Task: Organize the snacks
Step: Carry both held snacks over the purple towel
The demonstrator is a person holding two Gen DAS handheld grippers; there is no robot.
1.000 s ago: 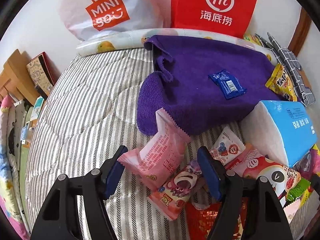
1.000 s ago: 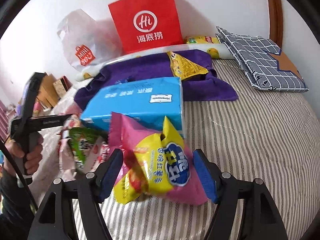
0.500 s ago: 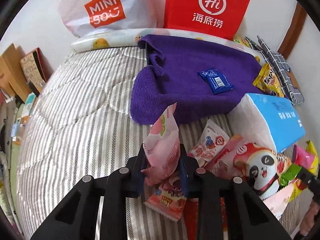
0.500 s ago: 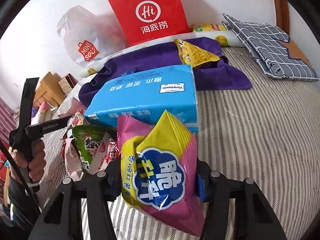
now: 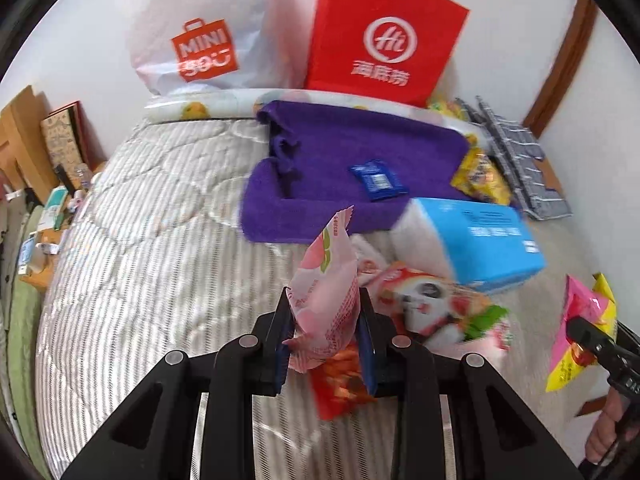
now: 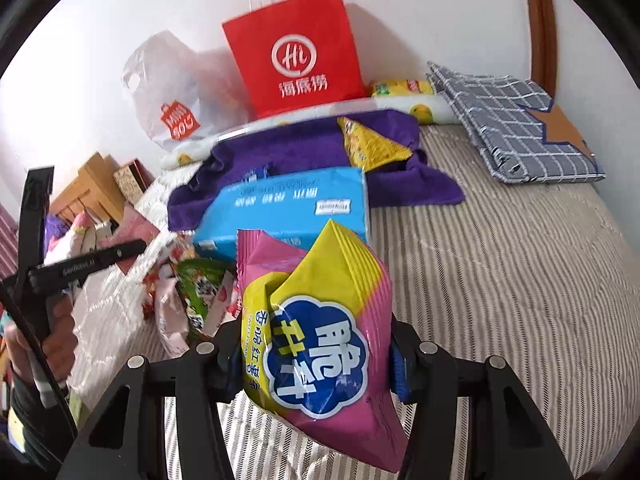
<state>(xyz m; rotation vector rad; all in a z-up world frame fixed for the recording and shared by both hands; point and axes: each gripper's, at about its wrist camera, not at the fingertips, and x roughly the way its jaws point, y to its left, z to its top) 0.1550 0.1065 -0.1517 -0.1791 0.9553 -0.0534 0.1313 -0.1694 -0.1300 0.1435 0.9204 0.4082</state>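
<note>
The left gripper [image 5: 325, 334] is clamped on a pale pink snack packet [image 5: 326, 288], its blue pads pressed to the packet's sides. The packet stands up from the jaws in the lower middle of the left wrist view, crimped top tilted toward the upper right; its bottom end is hidden behind the fingers. Its print is too blurred to read. Just below lies a red packet [image 5: 340, 384], partly covered by the fingers.

The right gripper [image 6: 316, 354] is closed on a pink and yellow chip bag [image 6: 316, 332], which fills the lower centre of the right wrist view and hides the left pad entirely; only a sliver of the right blue pad [image 6: 400, 372] shows. The bag's lower corner is cut off near the frame's bottom edge.

Behind both, on the striped bedcover [image 6: 500, 264], sits a blue tissue pack [image 6: 288, 208], with a panda-print packet [image 5: 432, 300] beside it and a purple towel [image 5: 340, 168] farther back carrying a small blue sachet [image 5: 378, 180]. A red paper bag [image 6: 296, 48] and a white plastic bag [image 5: 200, 28] stand against the wall, the latter cut off at the top.
</note>
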